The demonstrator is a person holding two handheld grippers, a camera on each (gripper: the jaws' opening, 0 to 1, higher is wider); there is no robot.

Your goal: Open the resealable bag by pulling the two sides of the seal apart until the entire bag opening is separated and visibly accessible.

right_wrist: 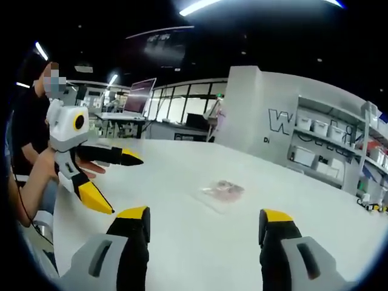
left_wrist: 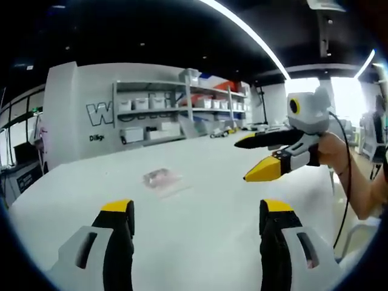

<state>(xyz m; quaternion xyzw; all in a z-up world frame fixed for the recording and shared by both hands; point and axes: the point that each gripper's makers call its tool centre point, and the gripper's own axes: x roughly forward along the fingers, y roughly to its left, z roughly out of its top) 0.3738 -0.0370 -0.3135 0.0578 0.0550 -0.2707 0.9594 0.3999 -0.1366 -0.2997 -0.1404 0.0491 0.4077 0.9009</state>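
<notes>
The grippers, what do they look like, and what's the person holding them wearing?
Each gripper has two black jaws with yellow tips set in light grey housings. In the left gripper view, the right gripper carries a black cable. The left gripper looks the same in the right gripper view. The person's forearms are bare; a dark top covers the torso.

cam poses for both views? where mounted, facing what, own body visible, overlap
Left gripper view: rides the left gripper, faces across the white table toward shelves; right gripper and forearm enter from right.
Right gripper view: rides the right gripper, faces the table; left gripper and hand enter from left.
Shared: resealable bag lying flat, both jaws open.
</notes>
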